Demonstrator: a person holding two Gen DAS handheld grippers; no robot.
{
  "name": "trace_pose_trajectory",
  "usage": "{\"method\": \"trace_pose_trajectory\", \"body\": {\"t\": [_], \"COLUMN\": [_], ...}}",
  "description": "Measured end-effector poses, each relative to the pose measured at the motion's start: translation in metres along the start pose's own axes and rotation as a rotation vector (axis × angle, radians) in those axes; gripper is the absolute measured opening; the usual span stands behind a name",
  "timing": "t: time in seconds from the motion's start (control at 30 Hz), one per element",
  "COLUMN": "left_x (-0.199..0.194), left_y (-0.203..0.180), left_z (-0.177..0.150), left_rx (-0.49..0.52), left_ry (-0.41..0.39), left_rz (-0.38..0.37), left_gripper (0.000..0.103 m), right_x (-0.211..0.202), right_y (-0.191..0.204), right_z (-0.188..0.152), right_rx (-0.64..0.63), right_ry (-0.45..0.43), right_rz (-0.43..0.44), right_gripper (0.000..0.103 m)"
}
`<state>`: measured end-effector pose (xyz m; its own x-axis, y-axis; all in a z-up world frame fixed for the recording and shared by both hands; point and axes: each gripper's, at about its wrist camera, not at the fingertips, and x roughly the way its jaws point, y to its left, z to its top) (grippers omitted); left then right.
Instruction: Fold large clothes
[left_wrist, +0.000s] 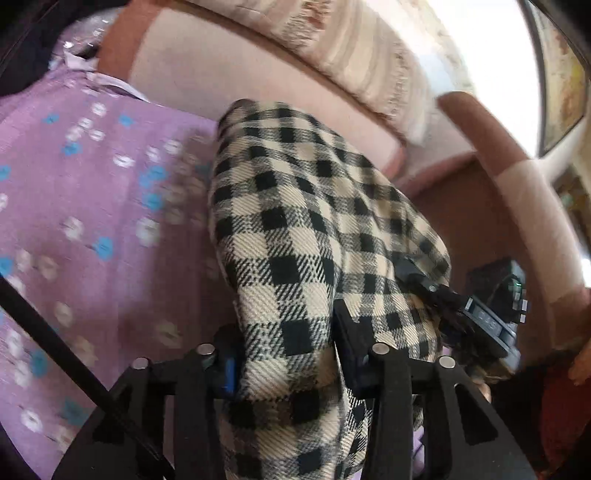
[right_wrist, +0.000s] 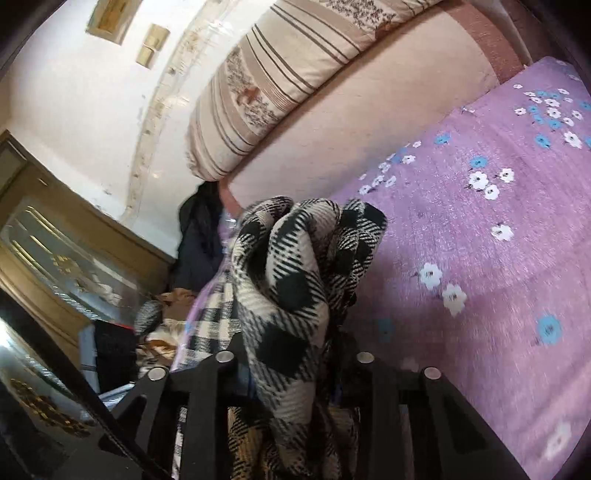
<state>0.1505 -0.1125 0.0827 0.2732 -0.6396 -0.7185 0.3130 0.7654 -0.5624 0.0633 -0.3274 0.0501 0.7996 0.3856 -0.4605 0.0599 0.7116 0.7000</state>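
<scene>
A black-and-cream checked garment (left_wrist: 295, 240) hangs bunched over the lilac flowered bed sheet (left_wrist: 92, 221). In the left wrist view my left gripper (left_wrist: 284, 354) is shut on a thick fold of it, and the cloth fills the gap between the fingers. The black housing of the right gripper (left_wrist: 495, 314) shows at the cloth's right edge, half wrapped in it. In the right wrist view my right gripper (right_wrist: 295, 354) is shut on another gathered bunch of the same garment (right_wrist: 295, 277), lifted above the sheet (right_wrist: 480, 221). Both sets of fingertips are hidden by cloth.
A padded pink headboard (right_wrist: 351, 122) runs along the far side of the bed, with a striped pillow (right_wrist: 277, 74) on top. Beside the bed stand a wooden cabinet with glass doors (right_wrist: 55, 240) and a pile of other clothes (right_wrist: 162, 325). A hand (left_wrist: 580, 365) shows at the right edge.
</scene>
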Motion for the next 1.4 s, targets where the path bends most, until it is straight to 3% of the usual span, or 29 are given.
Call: {"method": "trace_pose_trajectory", "body": {"t": [0.03, 0.1, 0.17, 0.23, 0.37, 0.4, 0.47, 0.53, 0.6, 0.7, 0.73, 0.8, 0.87, 0.93, 1.0, 1.07, 1.1, 1.23, 1.33, 1.4], "left_x": [0.005, 0.020, 0.024, 0.017, -0.015, -0.023, -0.033, -0.033, -0.029, -0.014, -0.012, -0.016, -0.030, -0.046, -0.068, -0.091, -0.101, -0.143, -0.163, -0.170], "left_y": [0.006, 0.020, 0.030, 0.035, 0.028, 0.025, 0.021, 0.013, 0.010, 0.015, 0.018, 0.032, 0.043, 0.047, 0.047, 0.040, 0.036, 0.004, -0.025, -0.043], "left_z": [0.000, -0.001, -0.004, -0.009, -0.019, -0.023, -0.035, -0.050, -0.063, -0.082, -0.085, -0.096, -0.106, -0.113, -0.123, -0.135, -0.141, -0.170, -0.189, -0.199], "left_rx": [-0.006, -0.029, -0.059, -0.087, -0.059, -0.055, -0.039, -0.005, 0.025, 0.023, 0.015, -0.033, -0.079, -0.090, -0.074, -0.041, -0.025, 0.090, 0.189, 0.215], "left_ry": [0.007, 0.042, 0.055, 0.044, -0.021, -0.038, -0.054, -0.047, -0.024, 0.017, 0.026, 0.031, 0.013, -0.012, -0.060, -0.118, -0.149, -0.343, -0.493, -0.539], "left_rz": [0.049, 0.161, 0.140, 0.116, 0.114, 0.091, 0.058, 0.064, 0.100, 0.194, 0.214, 0.195, 0.173, 0.179, 0.228, 0.297, 0.331, 0.539, 0.685, 0.787], "left_gripper": [0.044, 0.044, 0.050, 0.051, 0.051, 0.051, 0.052, 0.055, 0.055, 0.055, 0.055, 0.055, 0.055, 0.055, 0.055, 0.057, 0.064, 0.085, 0.098, 0.099], "right_x": [0.008, 0.025, 0.033, 0.029, -0.005, -0.016, -0.027, -0.022, -0.011, 0.008, 0.010, 0.008, -0.004, -0.020, -0.037, -0.056, -0.067, -0.101, -0.122, -0.132], "right_y": [-0.003, -0.021, -0.035, -0.040, -0.008, 0.003, 0.022, 0.032, 0.033, 0.020, 0.012, -0.009, -0.033, -0.049, -0.054, -0.053, -0.051, -0.033, -0.002, 0.017], "right_z": [0.000, -0.008, -0.014, -0.014, -0.005, -0.007, -0.013, -0.024, -0.040, -0.066, -0.074, -0.084, -0.092, -0.098, -0.103, -0.109, -0.113, -0.132, -0.152, -0.165], "right_rx": [0.005, 0.029, 0.055, 0.088, -0.001, -0.031, -0.067, -0.059, -0.036, 0.013, 0.038, 0.125, 0.265, 0.347, 0.355, 0.340, 0.329, 0.293, 0.180, 0.094], "right_ry": [0.005, 0.037, 0.075, 0.073, -0.066, -0.097, -0.090, 0.000, 0.090, 0.205, 0.219, 0.222, 0.221, 0.211, 0.201, 0.190, 0.180, 0.172, 0.142, 0.113], "right_rz": [-0.034, -0.144, -0.211, -0.211, -0.284, -0.280, -0.192, -0.059, 0.008, 0.000, -0.024, -0.036, 0.009, -0.008, -0.044, -0.121, -0.153, -0.111, -0.123, -0.157], "right_gripper": [0.046, 0.048, 0.056, 0.061, 0.061, 0.061, 0.053, 0.042, 0.036, 0.035, 0.028, 0.017, 0.017, 0.017, 0.017, 0.035, 0.049, 0.049, 0.049, 0.049]}}
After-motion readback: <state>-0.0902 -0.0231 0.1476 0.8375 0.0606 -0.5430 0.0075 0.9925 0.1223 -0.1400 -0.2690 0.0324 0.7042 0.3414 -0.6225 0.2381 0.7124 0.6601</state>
